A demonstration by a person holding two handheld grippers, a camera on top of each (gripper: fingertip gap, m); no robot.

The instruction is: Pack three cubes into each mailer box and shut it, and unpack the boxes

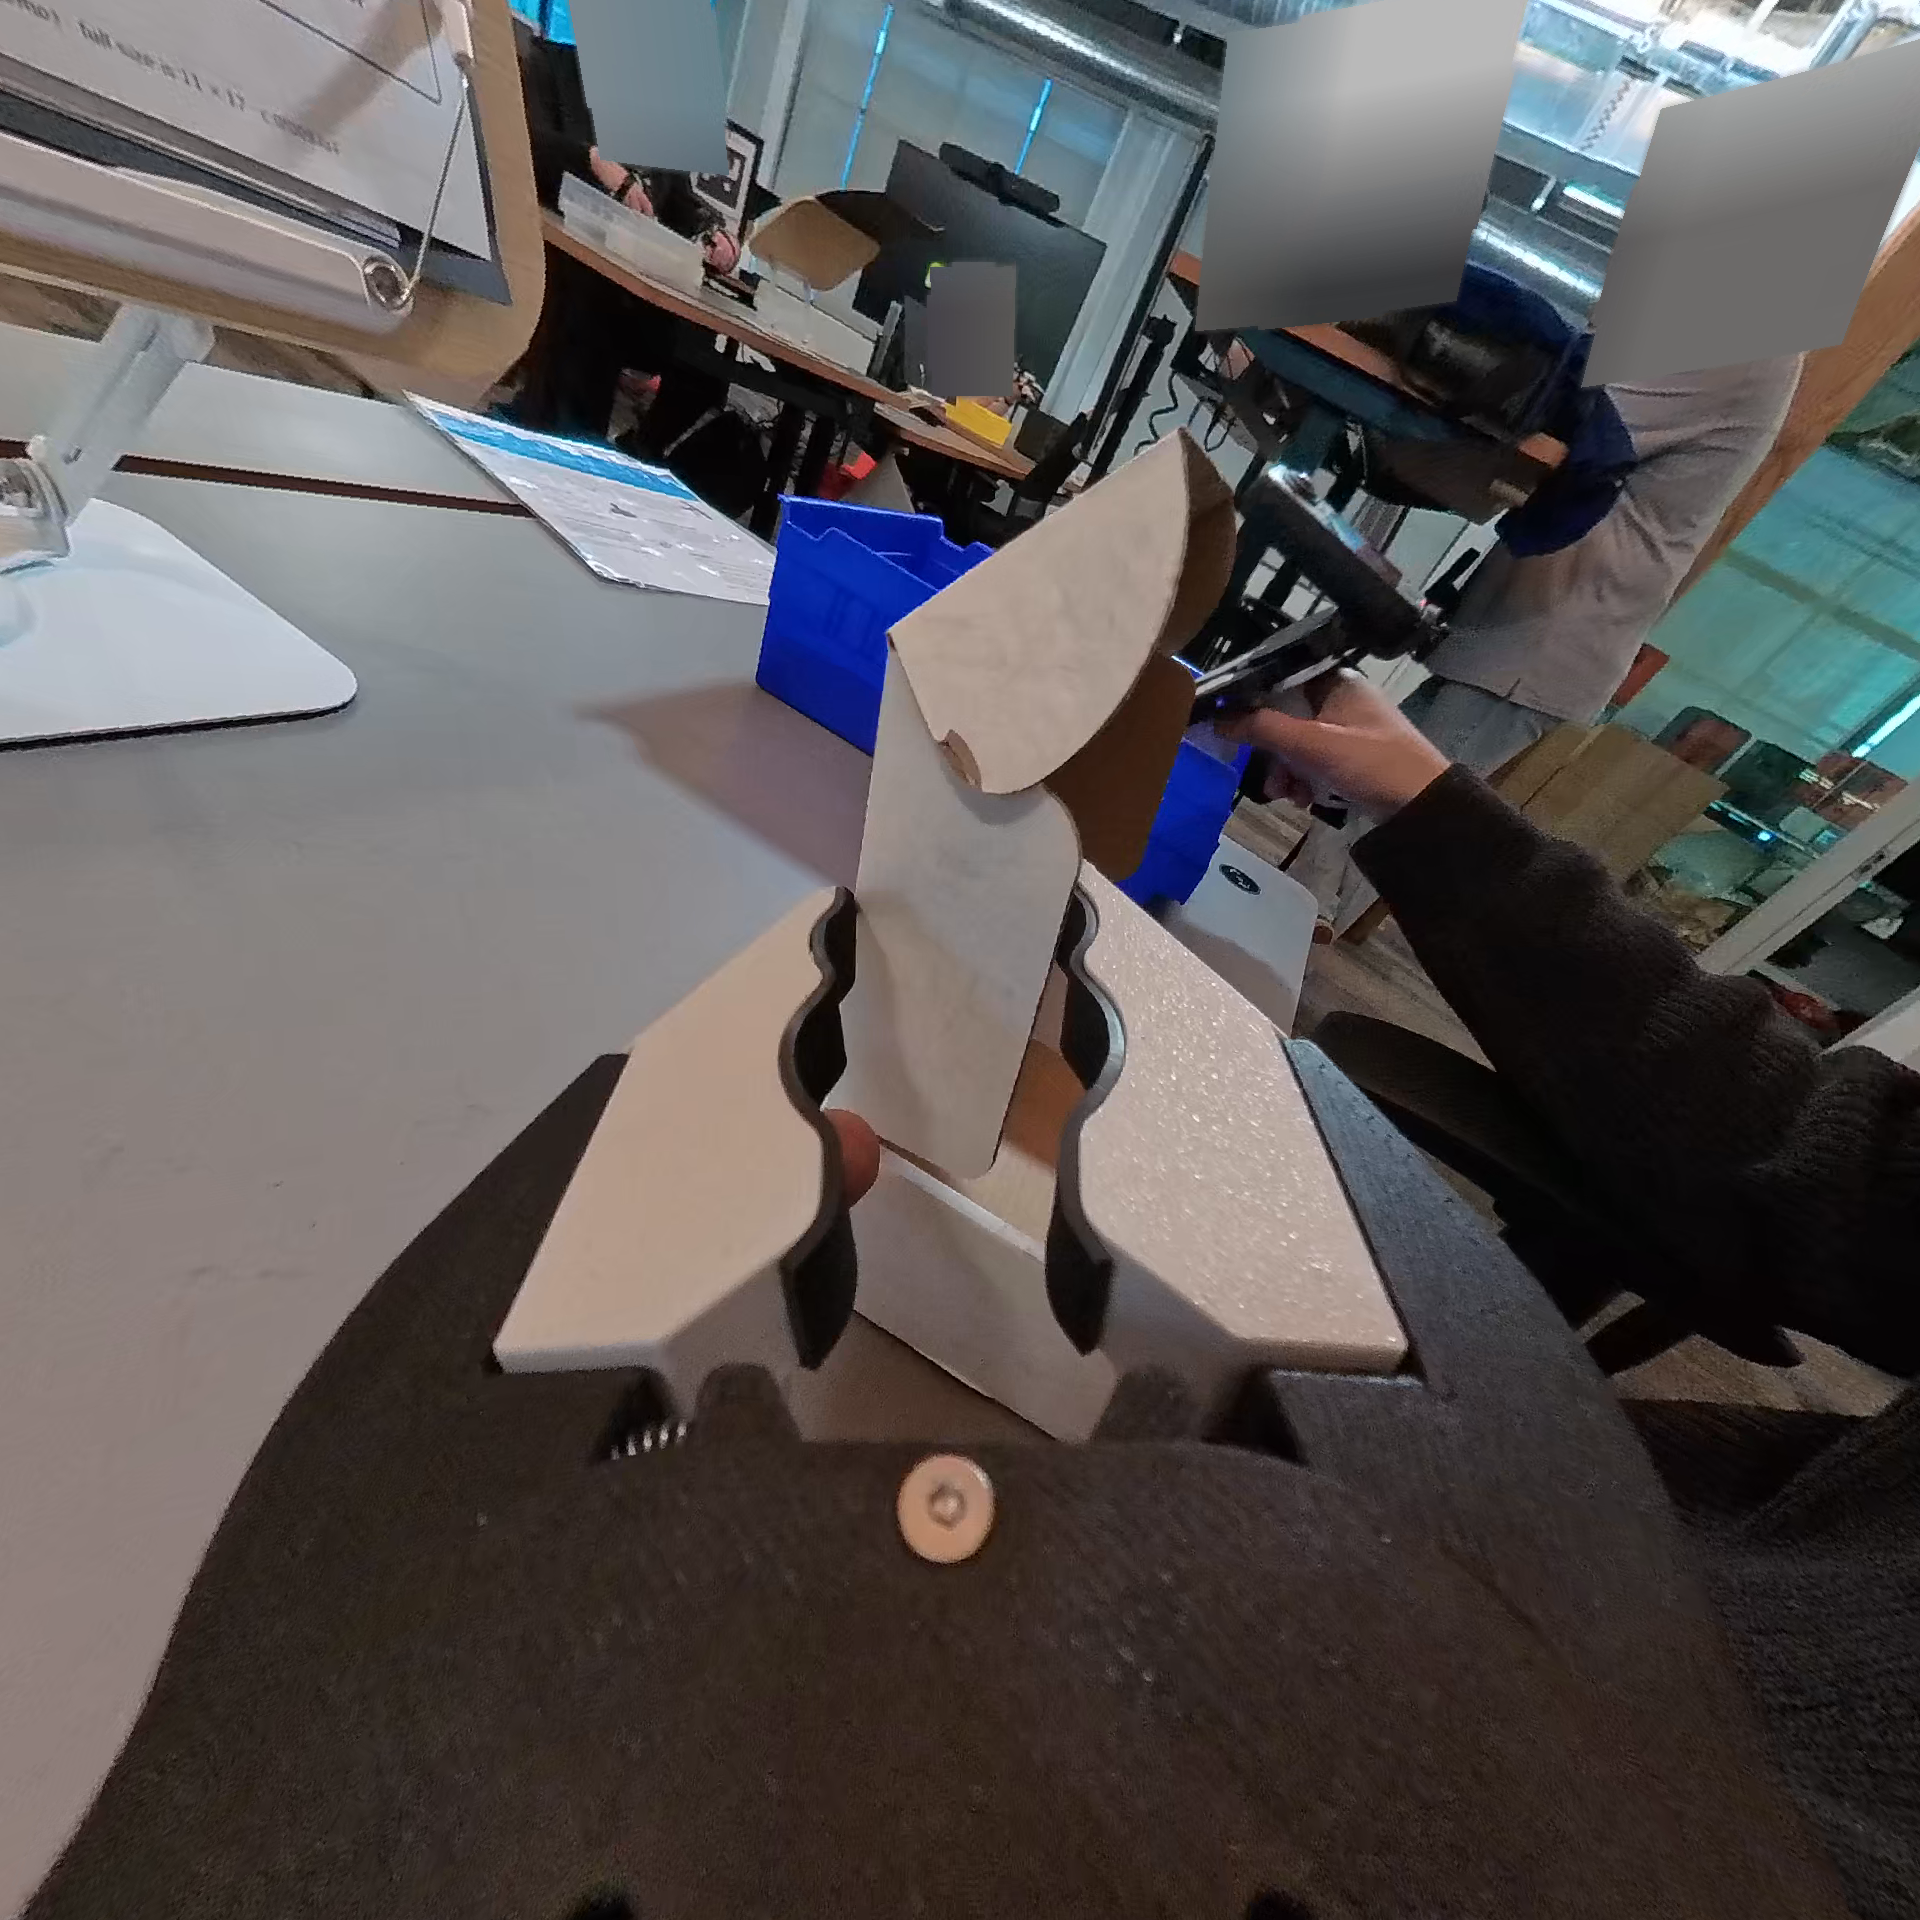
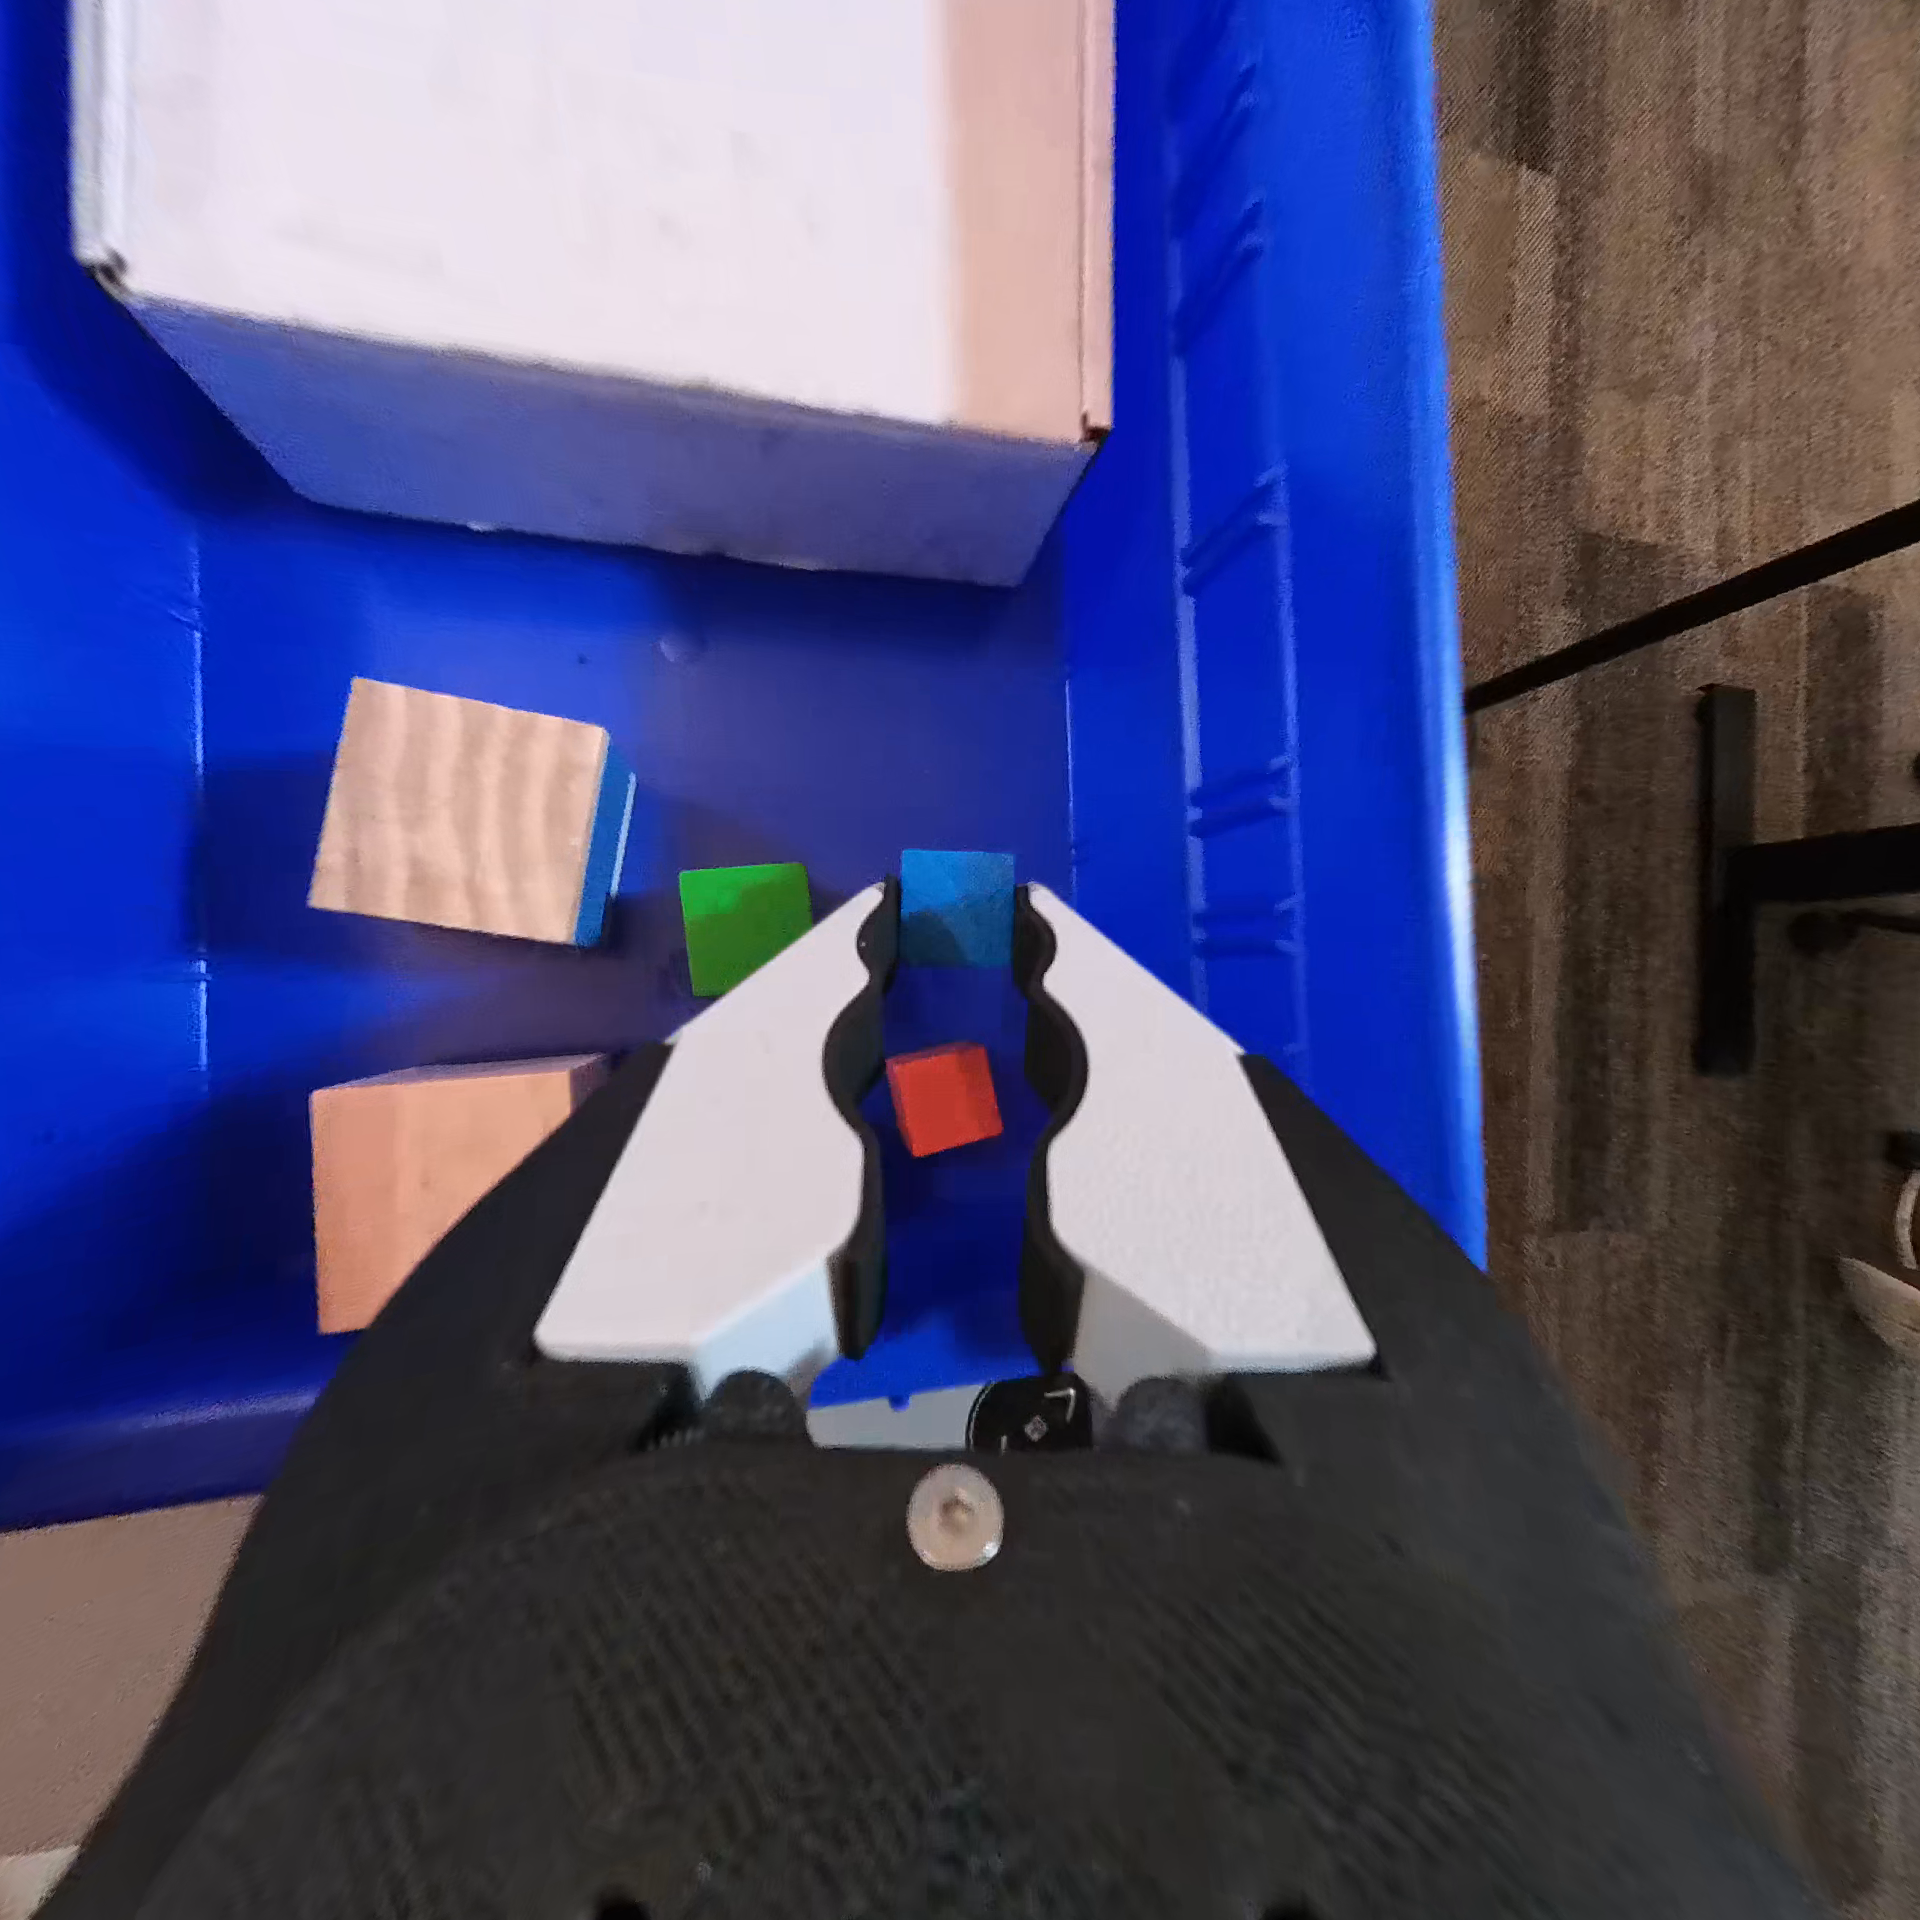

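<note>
Packing looks barely begun: the left gripper (image 1: 951, 1049) is holding up the lid flap of an open white mailer box (image 1: 997, 1288) on the table (image 1: 312, 987), while the right gripper (image 2: 954, 904) is pinching a blue cube (image 2: 956, 906) between its fingers (image 2: 769, 1101) inside the blue bin (image 2: 1299, 623), where one closed mailer box (image 2: 582, 260), one green cube (image 2: 743, 925), one red cube (image 2: 943, 1096) and two wooden blocks (image 2: 462, 810) are lying.

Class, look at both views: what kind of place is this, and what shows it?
Probably a shared office or lab: desks with a dark monitor behind, a monitor stand on the grey table, and a blue bin of cubes.
</note>
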